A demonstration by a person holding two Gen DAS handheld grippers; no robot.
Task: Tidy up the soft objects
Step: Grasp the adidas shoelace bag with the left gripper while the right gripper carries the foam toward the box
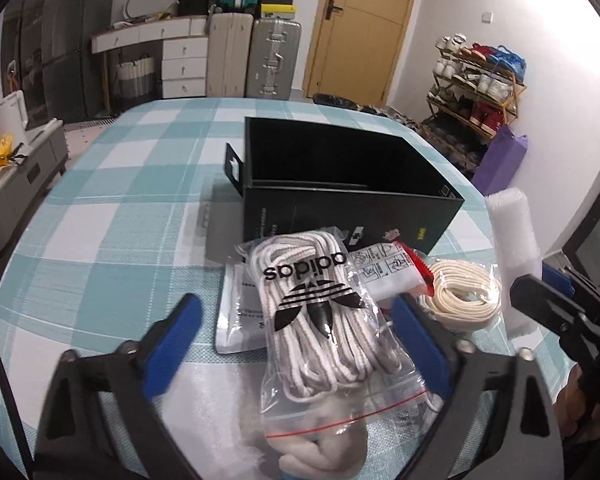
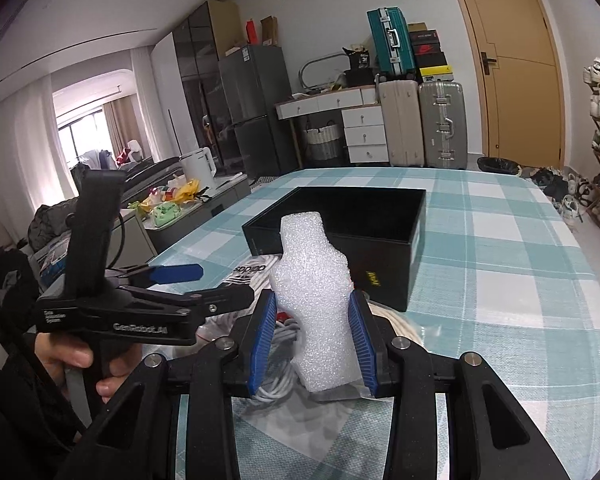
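A clear bag of white laces [image 1: 312, 320] with a black logo lies on the checked tablecloth, in front of an open black box [image 1: 340, 184]. My left gripper [image 1: 298, 344] stands open astride this bag, its blue pads clear of both sides. In the right wrist view the left gripper [image 2: 204, 286] appears at the left. My right gripper [image 2: 312, 320] is shut on a white foam piece [image 2: 316, 300], which is squeezed at its waist and held upright above the table, near the black box [image 2: 340, 220]. The foam piece [image 1: 512, 240] also shows at the right edge of the left wrist view.
A coiled cream strap [image 1: 460, 296], a red-edged packet [image 1: 384, 268] and a flat white pouch [image 1: 240, 312] lie beside the laces. A white cable [image 2: 280, 384] lies under the right gripper. A hand [image 2: 72, 360] holds the left gripper's handle. Suitcases, drawers and a shoe rack stand beyond the table.
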